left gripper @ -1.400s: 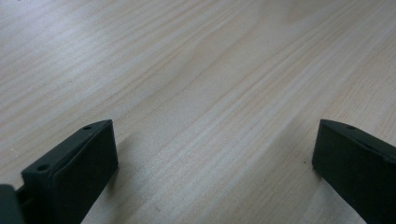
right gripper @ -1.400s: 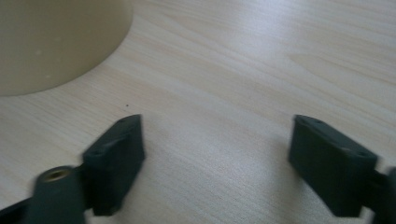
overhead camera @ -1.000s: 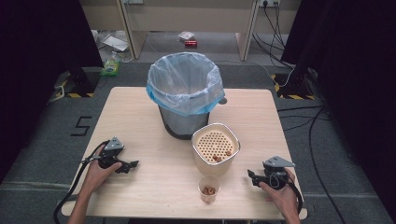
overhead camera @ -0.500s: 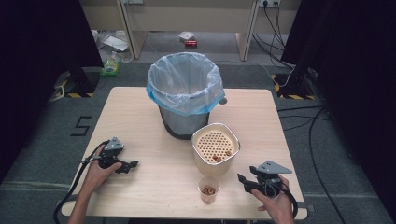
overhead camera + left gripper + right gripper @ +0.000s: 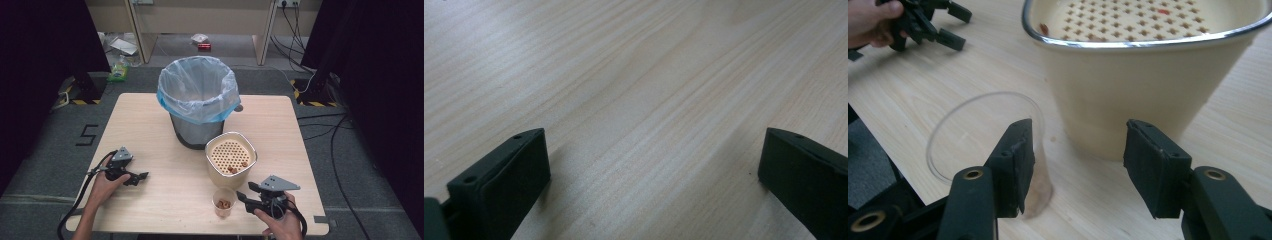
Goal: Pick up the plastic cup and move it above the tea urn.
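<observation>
High view, near edge of the pale wooden worktop (image 5: 150,125): the right gripper (image 5: 246,198), held in the person's right hand (image 5: 280,222), points left toward a small clear plastic cup (image 5: 223,201) with a few brown pieces at its bottom. The jaws stand apart and have just been closing; they grasp nothing. In the right gripper view the cup (image 5: 985,150) stands upright on the worktop in front of the left-hand jaw, partly hidden by it — not between the two, and whether that jaw touches the cup's wall cannot be told.

At the near left, the left gripper (image 5: 141,176) rests low over the worktop in the person's left hand (image 5: 105,185); the left gripper view shows its jaws spread wide over bare wood grain, released.

Just behind the cup stands a cream, tapered container with a perforated insert and metal rim (image 5: 231,160), holding a few brown pieces — near the cup but apart from it.

Farther back, mid-worktop: a dark bin lined with a pale blue plastic bag (image 5: 197,97), close behind the cream container.
</observation>
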Available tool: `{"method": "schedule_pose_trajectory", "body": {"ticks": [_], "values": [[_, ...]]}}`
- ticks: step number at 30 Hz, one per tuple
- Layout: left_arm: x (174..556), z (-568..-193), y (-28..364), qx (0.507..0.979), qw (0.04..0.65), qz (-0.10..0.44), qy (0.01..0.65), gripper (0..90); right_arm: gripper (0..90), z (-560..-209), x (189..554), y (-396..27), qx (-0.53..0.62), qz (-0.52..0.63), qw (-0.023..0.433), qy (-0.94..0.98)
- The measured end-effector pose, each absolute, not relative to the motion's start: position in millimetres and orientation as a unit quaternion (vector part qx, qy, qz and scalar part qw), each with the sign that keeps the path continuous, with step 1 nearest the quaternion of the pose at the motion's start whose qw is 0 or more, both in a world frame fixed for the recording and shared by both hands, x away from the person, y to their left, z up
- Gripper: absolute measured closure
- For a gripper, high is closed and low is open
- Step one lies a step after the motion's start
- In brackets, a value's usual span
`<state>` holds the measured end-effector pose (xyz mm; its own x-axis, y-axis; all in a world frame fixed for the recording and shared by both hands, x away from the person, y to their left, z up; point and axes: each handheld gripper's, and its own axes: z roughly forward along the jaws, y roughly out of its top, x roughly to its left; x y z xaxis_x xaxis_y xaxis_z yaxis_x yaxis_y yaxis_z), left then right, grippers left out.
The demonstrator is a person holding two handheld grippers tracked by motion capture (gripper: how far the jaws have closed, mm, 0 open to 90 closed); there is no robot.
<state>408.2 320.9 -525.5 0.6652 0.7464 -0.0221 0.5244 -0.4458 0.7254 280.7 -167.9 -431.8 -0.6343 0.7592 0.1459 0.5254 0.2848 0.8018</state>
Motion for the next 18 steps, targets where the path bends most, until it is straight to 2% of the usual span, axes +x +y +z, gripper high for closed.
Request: {"method": "schedule_pose_trajectory", "body": {"ticks": [5, 8, 13, 18], "values": [[408, -526, 321, 0.837, 0.364, 0.152, 0.380, 0.0, 47.2, -432, 278, -157, 0.394, 0.445, 0.132, 0.793], [408, -526, 321, 0.836, 0.364, 0.152, 0.380, 0.0, 50.8, -436, 278, -152, 0.385, 0.429, 0.131, 0.807], [408, -526, 321, 0.836, 0.365, 0.152, 0.380, 0.0, 60.7, -443, 279, -157, 0.377, 0.407, 0.134, 0.821], [408, -526, 321, 0.836, 0.365, 0.153, 0.380, 0.0, 70.3, -451, 281, -164, 0.375, 0.403, 0.114, 0.827]]}}
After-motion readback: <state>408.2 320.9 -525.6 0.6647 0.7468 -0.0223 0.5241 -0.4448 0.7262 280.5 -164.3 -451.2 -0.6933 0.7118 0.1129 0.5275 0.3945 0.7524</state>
